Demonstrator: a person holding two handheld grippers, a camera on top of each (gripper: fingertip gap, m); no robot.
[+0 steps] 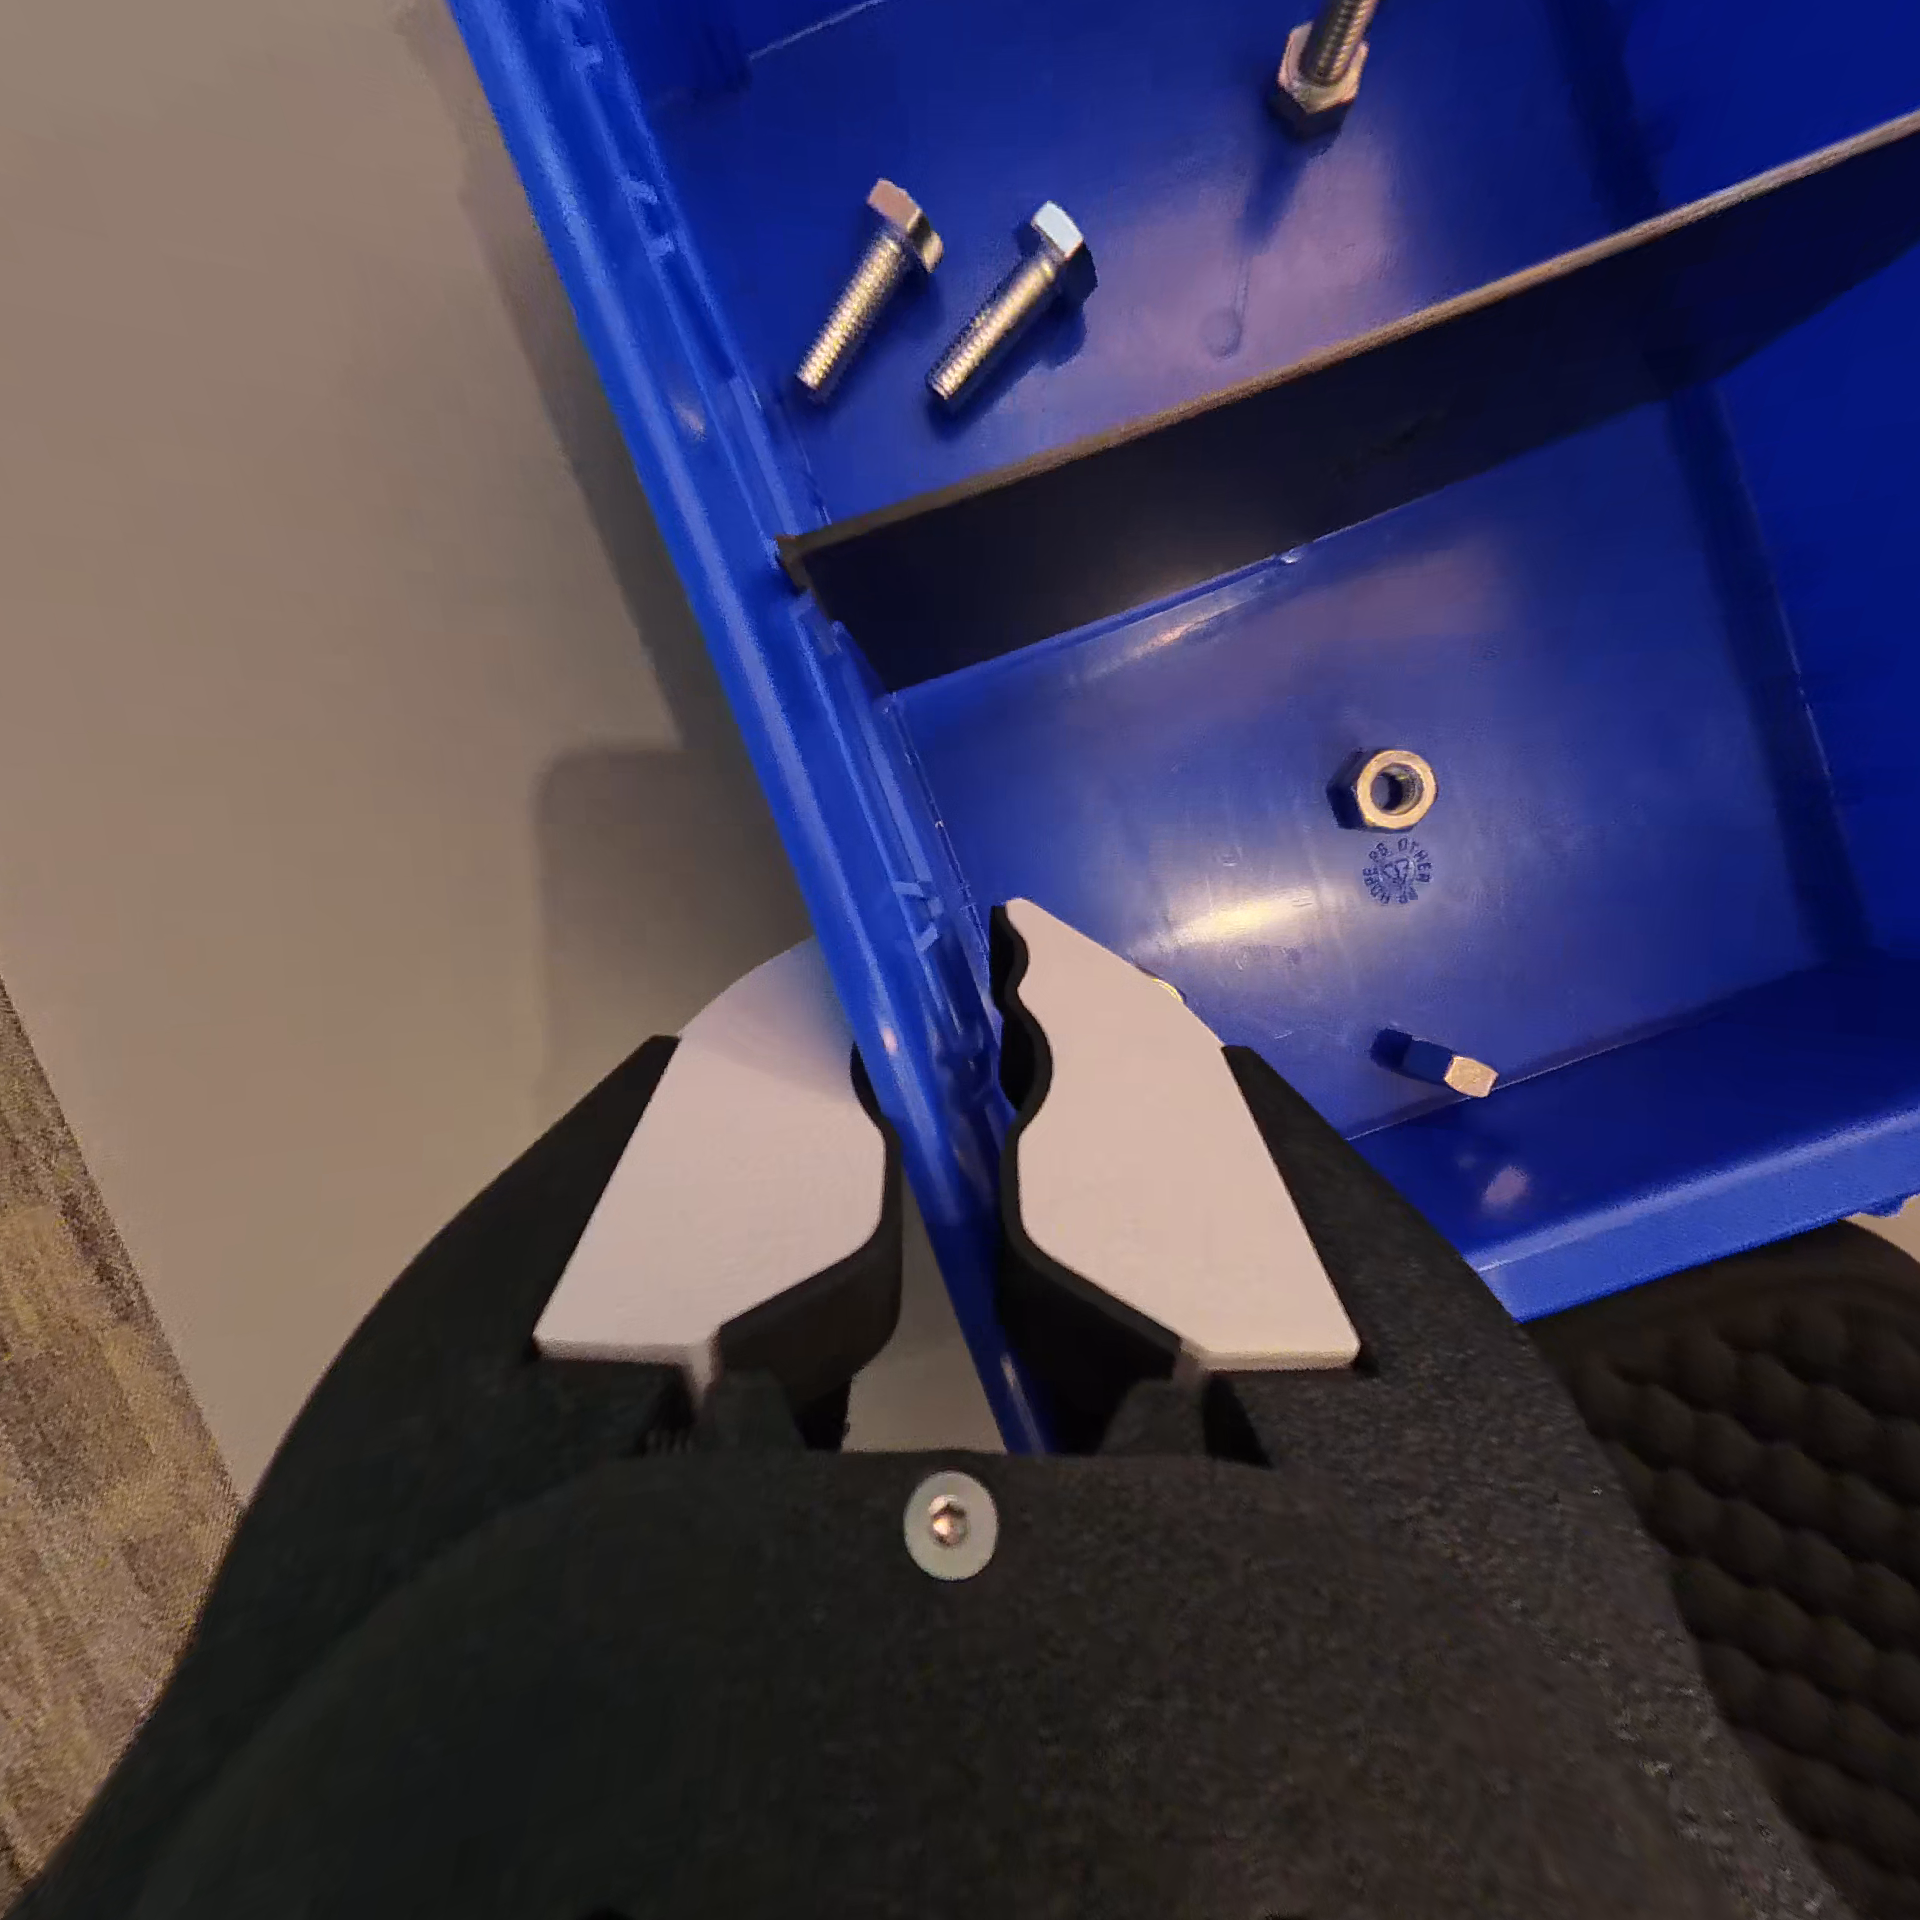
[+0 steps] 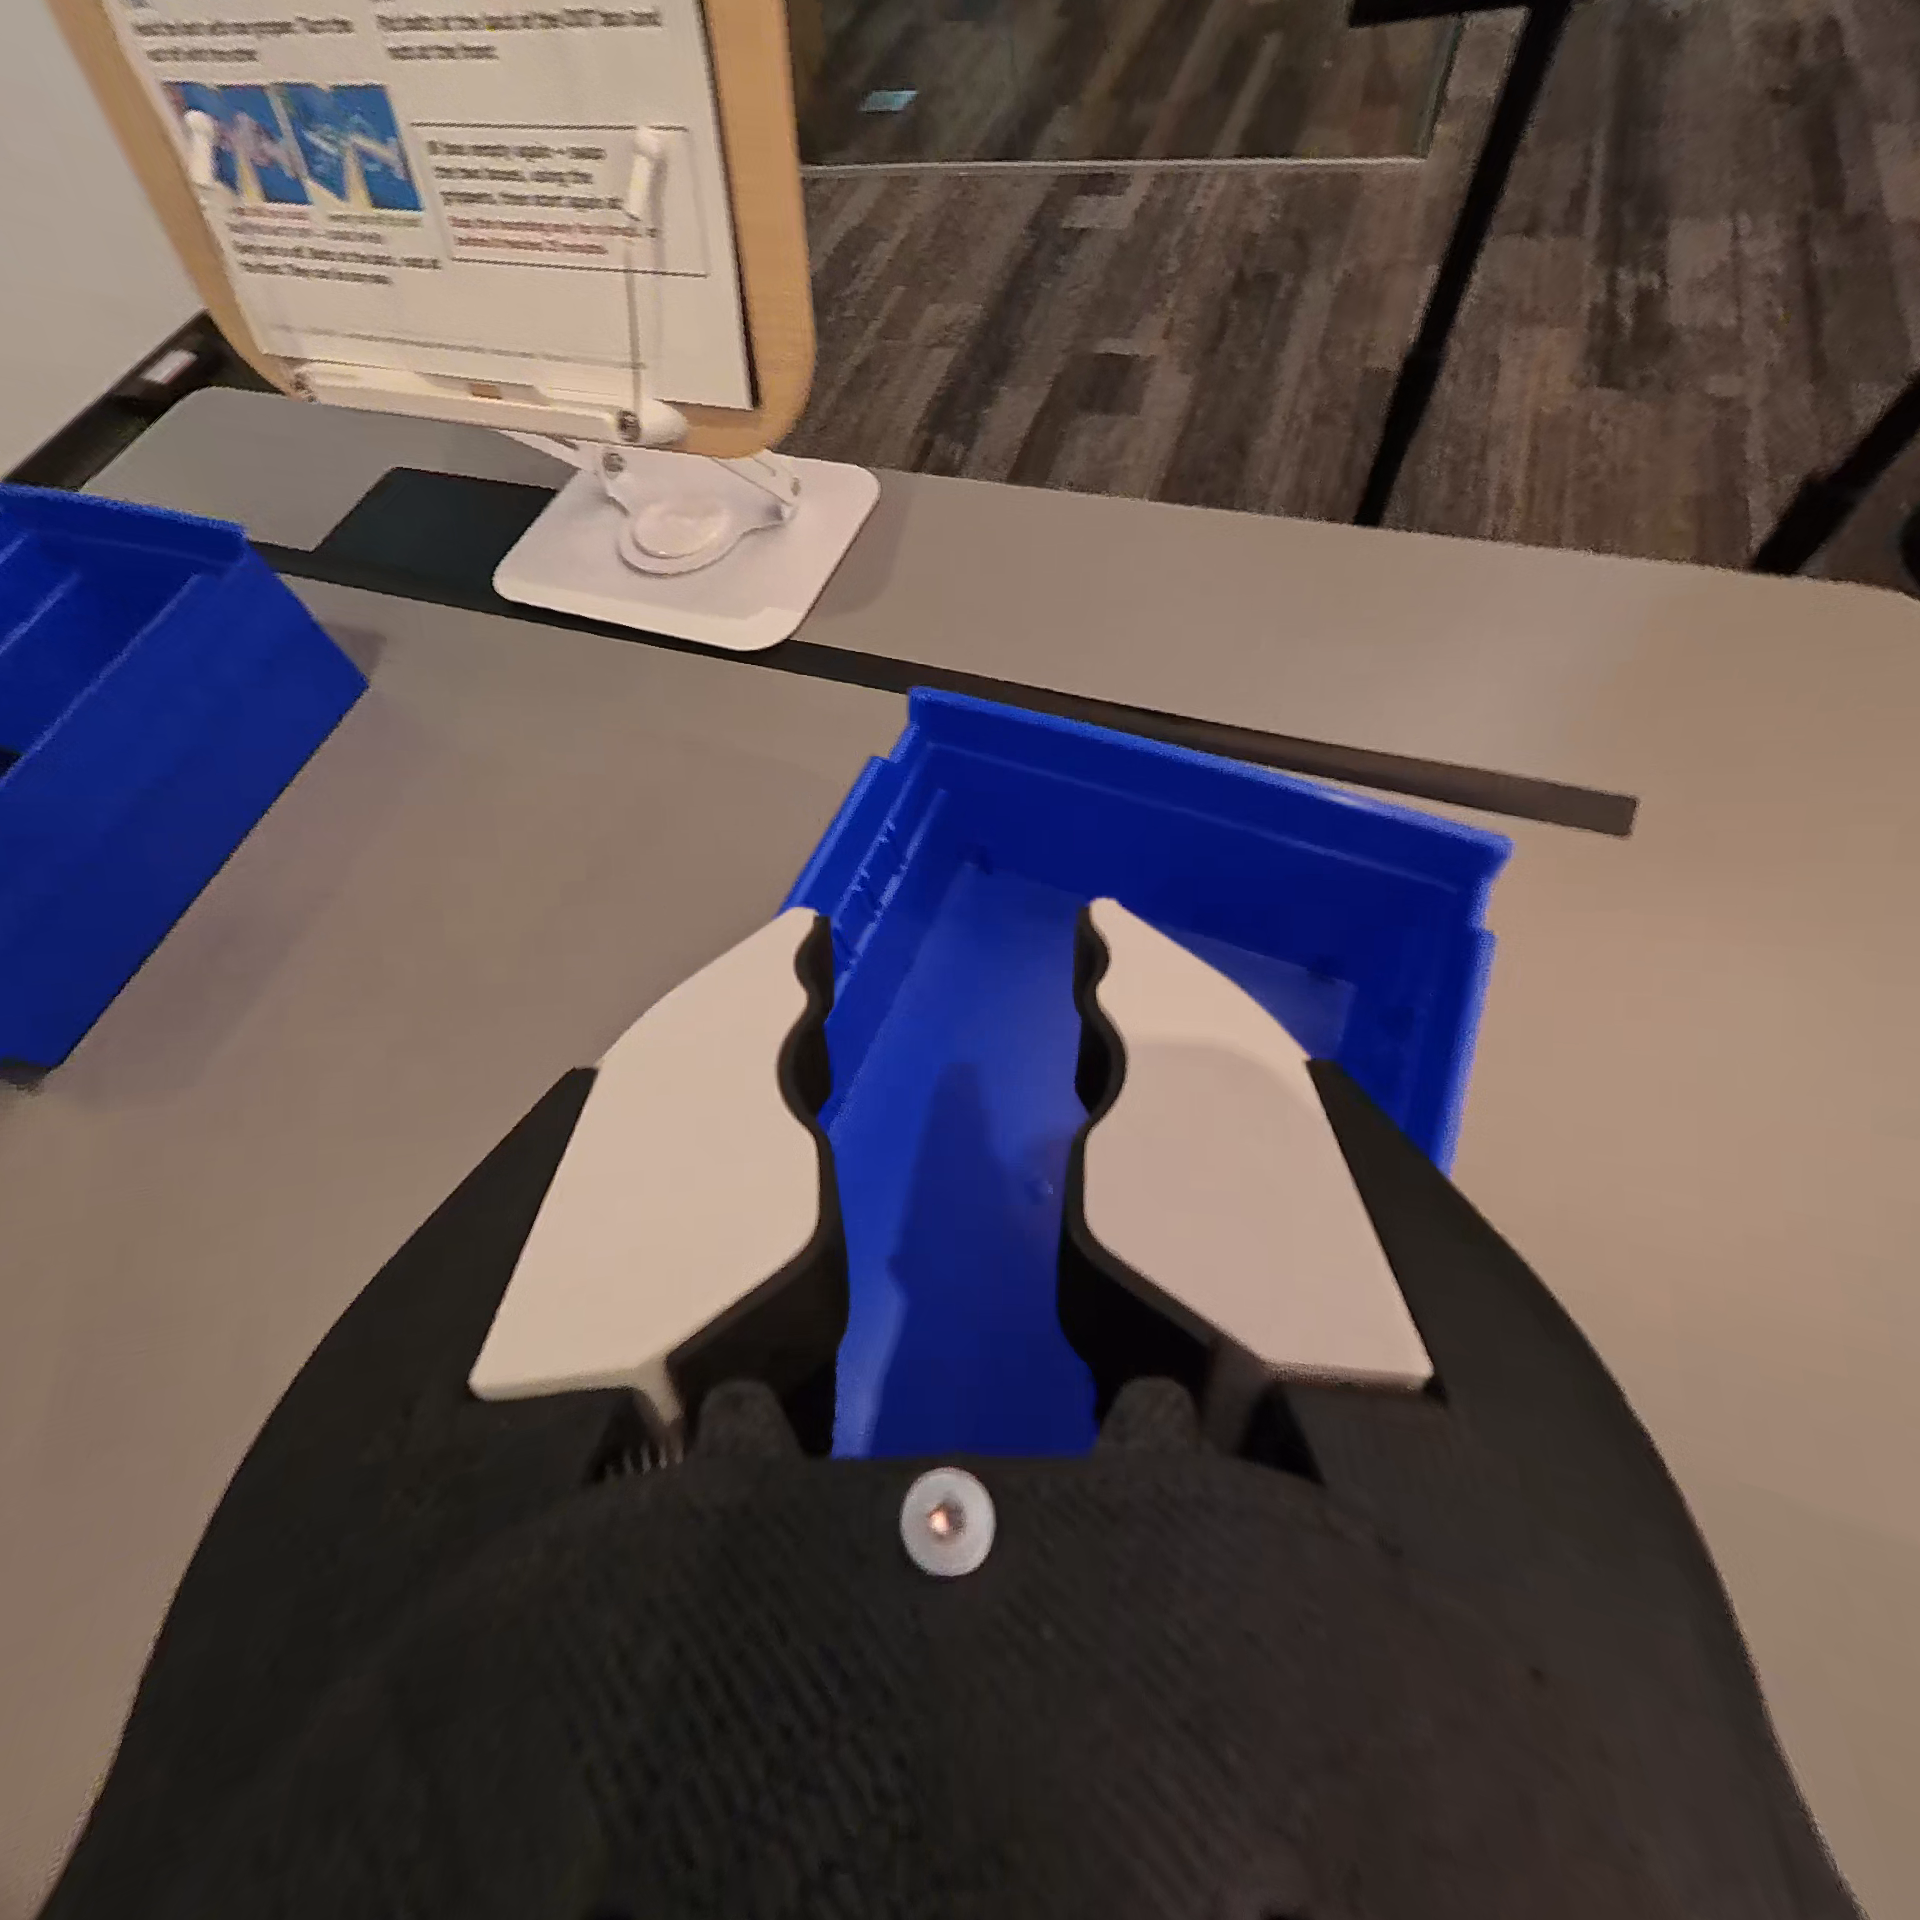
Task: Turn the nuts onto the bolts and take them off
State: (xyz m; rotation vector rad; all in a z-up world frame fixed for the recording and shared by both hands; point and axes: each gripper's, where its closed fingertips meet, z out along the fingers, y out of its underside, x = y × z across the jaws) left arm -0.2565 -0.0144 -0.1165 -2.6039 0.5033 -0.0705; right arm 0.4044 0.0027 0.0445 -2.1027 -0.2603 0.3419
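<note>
A blue bin (image 1: 665,312) with a black divider (image 1: 1247,468) fills the left wrist view. Two loose bolts (image 1: 868,291) (image 1: 1013,312) lie in its far compartment, beside a longer bolt with a nut on it (image 1: 1314,62). One nut (image 1: 1385,790) lies flat in the near compartment, and another (image 1: 1439,1070) lies on its side. My left gripper (image 1: 925,966) is shut on the bin's side wall, one finger outside and one inside. My right gripper (image 2: 956,925) is open and empty above a second blue bin (image 2: 1195,790), whose visible inside is bare.
The grey table (image 2: 520,831) holds the first bin at the left (image 2: 156,675) and a sheet holder on a white stand (image 2: 686,561) at the back. The table's left edge and the carpet (image 1: 62,1299) are close to my left gripper. A black textured pad (image 1: 1766,1507) is lower right. Some 70 centimetres of space lies between my two pairs of fingers.
</note>
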